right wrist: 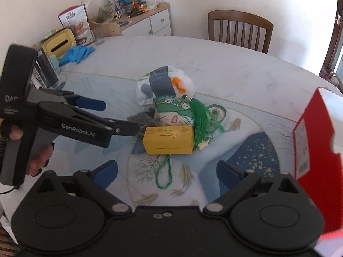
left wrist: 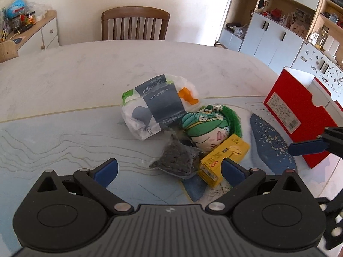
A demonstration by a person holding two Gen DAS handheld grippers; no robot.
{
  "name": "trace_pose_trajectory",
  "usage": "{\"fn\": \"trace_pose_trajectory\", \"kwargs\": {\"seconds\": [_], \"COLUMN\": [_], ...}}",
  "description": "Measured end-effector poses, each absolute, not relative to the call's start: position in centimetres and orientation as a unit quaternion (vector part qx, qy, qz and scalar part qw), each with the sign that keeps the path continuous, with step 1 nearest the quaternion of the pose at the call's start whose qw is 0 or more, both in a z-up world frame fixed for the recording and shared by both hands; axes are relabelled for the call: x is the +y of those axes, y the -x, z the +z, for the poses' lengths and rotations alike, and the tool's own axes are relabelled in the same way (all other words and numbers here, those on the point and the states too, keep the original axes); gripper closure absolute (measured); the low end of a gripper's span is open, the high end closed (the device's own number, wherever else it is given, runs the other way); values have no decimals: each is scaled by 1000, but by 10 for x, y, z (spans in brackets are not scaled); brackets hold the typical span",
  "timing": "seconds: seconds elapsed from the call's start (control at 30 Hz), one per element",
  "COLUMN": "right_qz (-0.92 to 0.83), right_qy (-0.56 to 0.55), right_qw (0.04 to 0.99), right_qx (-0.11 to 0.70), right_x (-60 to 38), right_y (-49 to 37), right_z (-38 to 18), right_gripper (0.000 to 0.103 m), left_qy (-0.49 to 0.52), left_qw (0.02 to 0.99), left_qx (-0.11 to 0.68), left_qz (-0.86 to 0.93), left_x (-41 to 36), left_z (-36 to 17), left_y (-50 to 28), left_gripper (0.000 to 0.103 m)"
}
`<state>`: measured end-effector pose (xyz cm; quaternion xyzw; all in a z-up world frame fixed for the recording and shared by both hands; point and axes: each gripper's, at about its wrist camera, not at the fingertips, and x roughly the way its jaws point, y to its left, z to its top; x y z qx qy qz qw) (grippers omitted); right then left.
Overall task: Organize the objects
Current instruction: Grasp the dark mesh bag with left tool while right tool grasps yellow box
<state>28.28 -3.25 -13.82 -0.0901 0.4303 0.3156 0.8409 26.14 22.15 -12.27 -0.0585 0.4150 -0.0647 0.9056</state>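
Clutter grouped at the middle of a pale oval desk (left wrist: 64, 81), catalogued relative to the yellow box (right wrist: 168, 139):

- Yellow box: small carton lying flat on a patterned mat (right wrist: 255, 150), long side facing the right wrist camera.
- Plush doll head (left wrist: 205, 131): touching the box on its far side; teal cap, green tassel hair (right wrist: 200, 115) draped over the box's right end.
- Dark granule pouch (left wrist: 178, 160): clear bag of black bits, just left of the box, touching it in the left wrist view.
- Tissue pack (left wrist: 154, 107): white and grey wrapper marked PAPER, beyond the doll head, farther from the box than the pouch.
- Green bead string (right wrist: 164, 175): on the mat on the box's near side.
- Glass item (right wrist: 216, 113): round, right of and beyond the box, partly under the tassel; kind cannot be told.
- Red carton (left wrist: 300, 115): upright with its top open, well to the right of the box near the desk edge.
- Left gripper (left wrist: 169, 169): jaws spread wide, empty, hovering low over the pouch and the box's left end; a gloved hand (right wrist: 36, 158) grasps its handle.
- Right gripper (right wrist: 167, 172): jaws spread wide, empty, on the box's near side above the bead string.
- Wooden chair (left wrist: 135, 24): beyond the desk's far edge, well apart from the box.
- Blue cloth (right wrist: 78, 52): far left corner of the desk
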Motion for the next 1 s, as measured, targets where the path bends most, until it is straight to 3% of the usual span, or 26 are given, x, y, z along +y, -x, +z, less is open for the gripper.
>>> {"fn": "trace_pose_trajectory", "kwargs": {"seconds": [0.17, 0.53, 1.0], "right_qz": [309, 286, 261], "right_qy": [98, 106, 103], "right_qw": [840, 848, 851], "right_qx": [435, 433, 443], "right_x": [-18, -1, 13], "right_y": [-294, -308, -313], "right_z": [-152, -168, -174], "right_gripper": [16, 16, 31], "left_qy": [66, 75, 117], "left_qw": [903, 900, 893], "left_qx": [418, 420, 418], "left_qz": [-70, -91, -118], "left_x": [230, 233, 234], "left_z": [-132, -141, -140], "left_y": [-270, -283, -287], "left_gripper": [0, 3, 41]}}
